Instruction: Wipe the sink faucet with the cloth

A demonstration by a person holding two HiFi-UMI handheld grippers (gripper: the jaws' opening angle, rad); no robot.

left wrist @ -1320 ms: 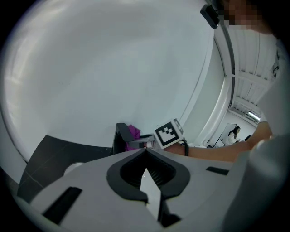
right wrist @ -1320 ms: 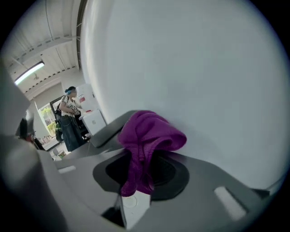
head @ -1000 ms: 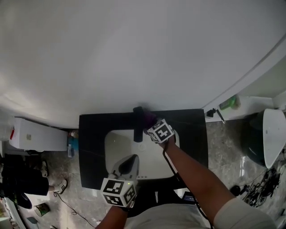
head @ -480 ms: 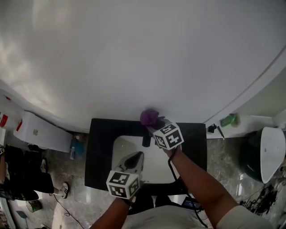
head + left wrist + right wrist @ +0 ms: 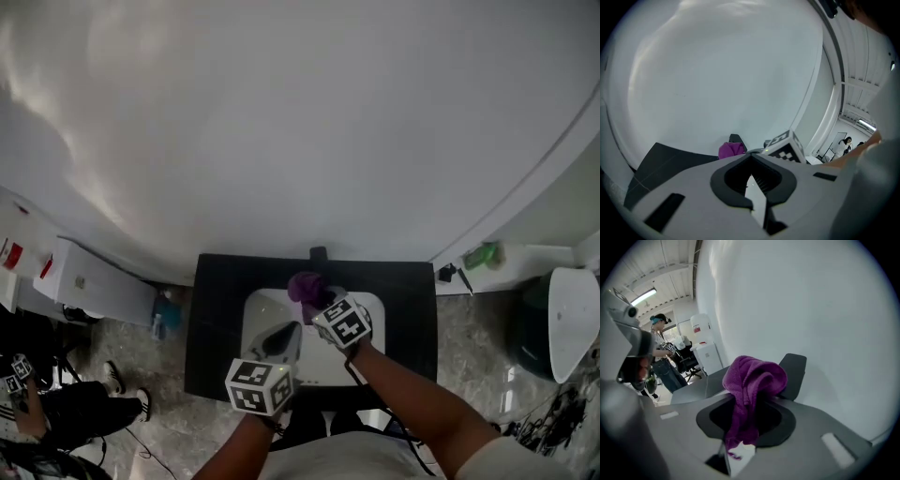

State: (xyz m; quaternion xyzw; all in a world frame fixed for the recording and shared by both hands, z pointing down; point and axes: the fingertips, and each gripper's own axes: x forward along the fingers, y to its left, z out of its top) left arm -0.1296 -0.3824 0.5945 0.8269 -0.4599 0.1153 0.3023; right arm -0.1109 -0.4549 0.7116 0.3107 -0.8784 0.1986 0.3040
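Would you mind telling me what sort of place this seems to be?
Probably a washroom sink station, perhaps a mock-up inside a workshop: a white basin set in a black counter, a dark faucet against the white wall, and office chairs beyond.

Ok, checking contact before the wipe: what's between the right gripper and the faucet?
The purple cloth, clamped in the right gripper, bunches up in front of the black faucet; the right gripper view shows it.

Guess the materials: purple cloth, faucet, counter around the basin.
Cloth: soft terry or microfibre, judging by the fuzzy nap and limp folds.
Faucet: matte dark grey with no glints; coated metal or plastic, cannot tell which.
Counter: black, smooth, faint sheen; stone or laminate, the look leaves it open.
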